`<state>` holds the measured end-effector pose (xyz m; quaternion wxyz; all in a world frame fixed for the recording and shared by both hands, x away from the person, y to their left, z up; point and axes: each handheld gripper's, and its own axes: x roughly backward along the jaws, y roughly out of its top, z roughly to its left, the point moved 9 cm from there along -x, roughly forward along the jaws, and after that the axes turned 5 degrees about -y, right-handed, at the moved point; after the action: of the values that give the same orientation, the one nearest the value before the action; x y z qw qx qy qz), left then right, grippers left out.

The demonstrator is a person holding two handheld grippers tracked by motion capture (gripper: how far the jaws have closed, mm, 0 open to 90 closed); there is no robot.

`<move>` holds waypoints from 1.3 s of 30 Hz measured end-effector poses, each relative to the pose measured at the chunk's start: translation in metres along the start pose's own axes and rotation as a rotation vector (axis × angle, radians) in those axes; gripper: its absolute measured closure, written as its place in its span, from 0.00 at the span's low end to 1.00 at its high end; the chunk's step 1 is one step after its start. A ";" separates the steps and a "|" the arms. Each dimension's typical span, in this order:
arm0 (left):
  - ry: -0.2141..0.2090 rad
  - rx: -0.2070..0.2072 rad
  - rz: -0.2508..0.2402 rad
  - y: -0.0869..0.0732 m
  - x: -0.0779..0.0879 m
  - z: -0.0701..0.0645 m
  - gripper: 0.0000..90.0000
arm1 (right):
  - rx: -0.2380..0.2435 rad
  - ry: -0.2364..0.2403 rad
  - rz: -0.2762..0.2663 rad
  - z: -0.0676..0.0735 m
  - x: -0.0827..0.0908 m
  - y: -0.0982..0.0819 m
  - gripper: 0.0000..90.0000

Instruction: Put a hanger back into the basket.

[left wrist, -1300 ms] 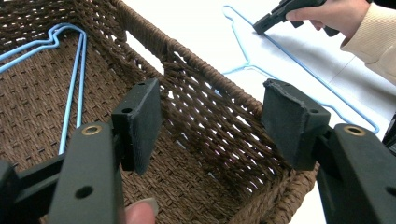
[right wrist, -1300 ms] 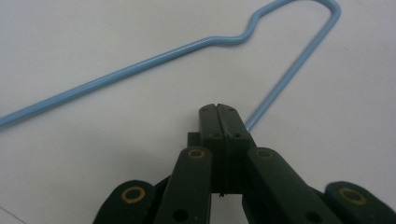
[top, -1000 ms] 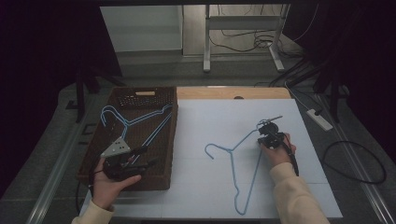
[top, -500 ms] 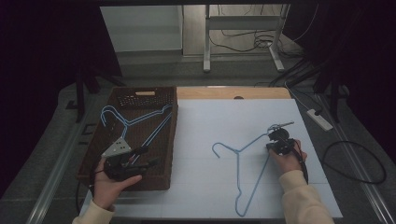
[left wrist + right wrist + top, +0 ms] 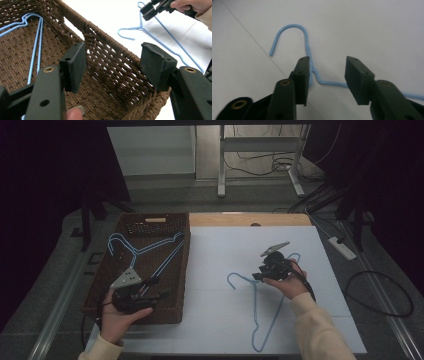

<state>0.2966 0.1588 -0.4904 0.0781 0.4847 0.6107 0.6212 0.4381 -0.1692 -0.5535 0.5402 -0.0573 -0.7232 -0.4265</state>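
Note:
A light blue wire hanger (image 5: 269, 320) lies flat on the white table top (image 5: 220, 255), hook (image 5: 292, 27) pointing left. My right gripper (image 5: 258, 275) hovers just over its neck. In the right gripper view the right gripper (image 5: 327, 62) has just been opening; the hanger's neck (image 5: 312, 67) lies between the jaws and the pads are off it. My left gripper (image 5: 157, 289) stands open over the front right of a brown wicker basket (image 5: 150, 225), with nothing between the fingers (image 5: 75, 65). Two blue hangers (image 5: 142, 251) lie inside the basket (image 5: 105, 57).
The basket takes up the table's left side; its woven wall sits right before the left jaws. A wooden strip (image 5: 250, 219) runs along the table's far edge. A power strip (image 5: 342, 246) and cables lie on the floor to the right.
The right gripper first shifted the table hanger slightly to the right, then its jaws opened and it moved left along the wire toward the neck. The left hand has stayed put.

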 end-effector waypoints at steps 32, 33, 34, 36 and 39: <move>-0.010 -0.010 0.006 0.000 -0.001 -0.002 0.41 | 0.145 -0.033 0.257 0.023 -0.032 0.006 0.96; -0.010 -0.010 0.007 0.000 -0.001 -0.003 0.41 | 0.132 -0.037 0.238 0.022 -0.030 0.007 0.96; -0.011 -0.010 0.005 0.000 -0.002 -0.003 0.41 | 0.123 -0.040 0.223 0.022 -0.028 0.008 0.96; -0.013 -0.014 0.007 0.001 -0.002 -0.005 0.41 | 0.099 -0.035 0.188 0.024 -0.024 0.011 0.96; -0.015 -0.015 0.008 0.001 -0.003 -0.006 0.41 | 0.067 -0.040 0.146 0.026 -0.017 0.015 0.96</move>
<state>0.2947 0.1523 -0.4899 0.0837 0.4913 0.6035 0.6224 0.4343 -0.1363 -0.5606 0.5569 -0.1001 -0.7417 -0.3603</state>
